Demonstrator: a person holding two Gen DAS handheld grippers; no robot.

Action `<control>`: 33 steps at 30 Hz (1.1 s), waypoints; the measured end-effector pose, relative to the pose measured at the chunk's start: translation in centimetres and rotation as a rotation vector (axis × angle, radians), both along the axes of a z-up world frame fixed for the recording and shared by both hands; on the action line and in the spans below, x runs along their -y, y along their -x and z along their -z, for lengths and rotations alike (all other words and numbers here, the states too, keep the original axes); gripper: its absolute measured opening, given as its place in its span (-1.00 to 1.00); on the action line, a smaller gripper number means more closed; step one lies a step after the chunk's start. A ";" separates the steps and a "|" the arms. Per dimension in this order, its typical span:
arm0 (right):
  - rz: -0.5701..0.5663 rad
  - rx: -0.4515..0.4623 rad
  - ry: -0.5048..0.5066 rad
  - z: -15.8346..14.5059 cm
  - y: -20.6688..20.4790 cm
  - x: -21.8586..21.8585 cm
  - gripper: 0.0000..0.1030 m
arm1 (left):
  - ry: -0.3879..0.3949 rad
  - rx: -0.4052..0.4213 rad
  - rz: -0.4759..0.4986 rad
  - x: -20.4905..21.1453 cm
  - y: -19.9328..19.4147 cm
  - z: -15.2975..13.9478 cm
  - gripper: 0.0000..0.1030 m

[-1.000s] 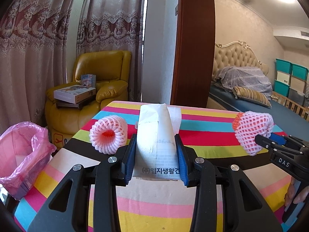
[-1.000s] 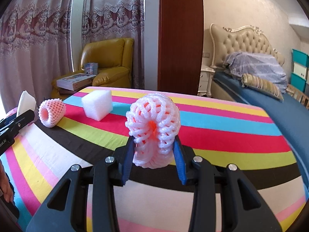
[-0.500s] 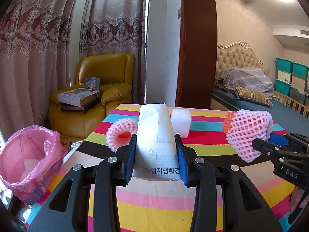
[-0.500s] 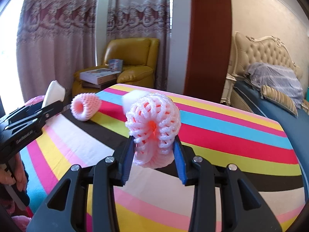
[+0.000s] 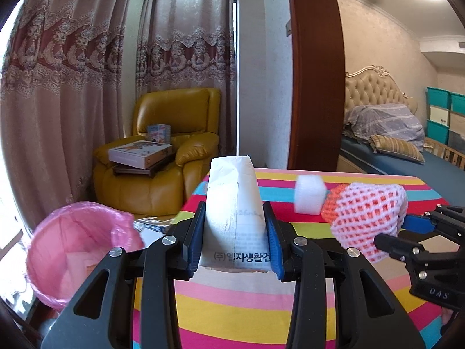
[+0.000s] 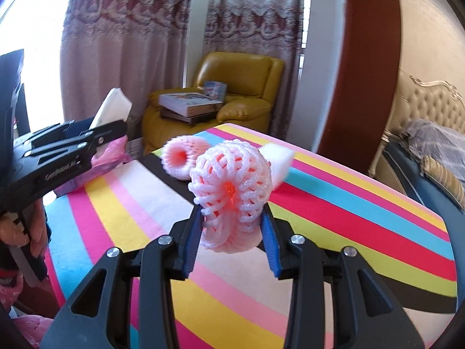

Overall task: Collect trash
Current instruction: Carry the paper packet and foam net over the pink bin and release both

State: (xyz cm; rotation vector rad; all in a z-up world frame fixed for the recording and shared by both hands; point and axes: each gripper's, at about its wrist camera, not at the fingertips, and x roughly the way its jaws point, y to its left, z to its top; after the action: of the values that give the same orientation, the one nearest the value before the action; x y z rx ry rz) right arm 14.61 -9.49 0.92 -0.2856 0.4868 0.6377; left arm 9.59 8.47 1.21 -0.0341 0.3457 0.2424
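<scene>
A: Left gripper [image 5: 235,238] clamped on white paper packet [image 5: 232,203], standing upright between the pads. Right gripper [image 6: 232,232] clamped on pink foam fruit net [image 6: 231,195]. Both loads are in the air over the striped tabletop [image 6: 348,212].

B: Bin?

A: Pink-lined trash bin [image 5: 78,253] sits below and to the left of the left gripper, off the tabletop edge. Mouth open, some paper-looking stuff inside, can't tell what.

B: So nothing dropped yet?

A: Neither held piece is over the bin mouth, so I'd say carrying stage, both drops pending.

B: What's left on top?

A: Second foam net [image 6: 183,160] lying just beyond the right gripper's load, open end facing the gripper, and white foam block [image 6: 277,160] beyond it to the right. Both untouched on the tabletop. Roughly halfway, my guess: two in grip, two to fetch.
</scene>
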 end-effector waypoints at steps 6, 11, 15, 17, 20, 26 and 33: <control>-0.091 0.008 0.052 -0.3 1.1 -4.2 -0.26 | -0.002 -0.005 -0.044 -3.0 0.9 -0.6 -0.26; -0.168 0.023 0.079 -0.8 2.1 -7.6 -0.26 | -0.001 -0.021 -0.091 -6.3 1.7 -1.1 -0.26; -0.217 0.022 0.085 -1.4 2.6 -10.1 -0.26 | 0.005 -0.026 -0.137 -9.2 2.7 -1.8 -0.26; -0.244 0.013 0.087 -1.6 2.7 -11.5 -0.26 | 0.005 -0.031 -0.161 -10.9 3.3 -2.1 -0.26; -0.274 0.004 0.083 -2.1 2.9 -13.6 -0.26 | 0.006 -0.042 -0.192 -13.3 4.2 -2.3 -0.26; -0.358 0.015 0.068 -3.7 3.6 -19.0 -0.24 | 0.063 -0.042 -0.293 -18.7 6.1 -2.2 -0.26; -0.425 -0.009 0.071 -3.5 4.0 -25.4 -0.22 | 0.160 -0.027 -0.389 -24.0 8.0 -1.1 -0.26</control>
State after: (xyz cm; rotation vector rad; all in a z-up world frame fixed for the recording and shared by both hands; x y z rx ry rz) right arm 10.56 15.95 4.41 -0.4594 0.4615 1.0366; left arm 1.60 32.44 2.33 -0.2571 0.3835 0.6000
